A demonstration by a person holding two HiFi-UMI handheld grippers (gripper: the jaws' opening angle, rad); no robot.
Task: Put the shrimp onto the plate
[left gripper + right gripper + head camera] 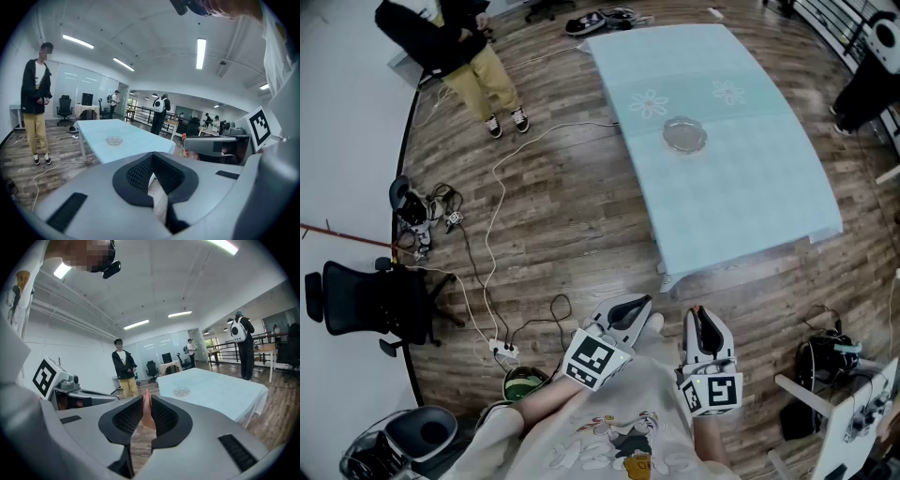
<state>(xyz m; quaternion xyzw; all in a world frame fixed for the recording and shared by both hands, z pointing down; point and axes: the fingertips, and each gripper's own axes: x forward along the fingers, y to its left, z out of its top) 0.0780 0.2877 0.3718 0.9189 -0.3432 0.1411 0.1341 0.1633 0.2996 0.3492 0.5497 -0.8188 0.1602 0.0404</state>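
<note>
A clear glass plate (684, 134) lies near the middle of a table with a pale blue cloth (750, 187). It also shows in the left gripper view (114, 139) and the right gripper view (181, 391). Both grippers are held low by the person's chest, over the wooden floor and well short of the table. My right gripper (701, 323) (146, 405) is shut on a pink-orange shrimp (146, 412), which stands upright between the pads; its tip (695, 308) pokes out. My left gripper (630, 309) (153, 161) is shut with nothing in it.
A person in a black jacket and yellow trousers (455, 47) stands far left of the table. Cables (492, 216) and a power strip (504, 351) lie on the floor. A black office chair (370, 300) is at left, and equipment (830, 361) at right.
</note>
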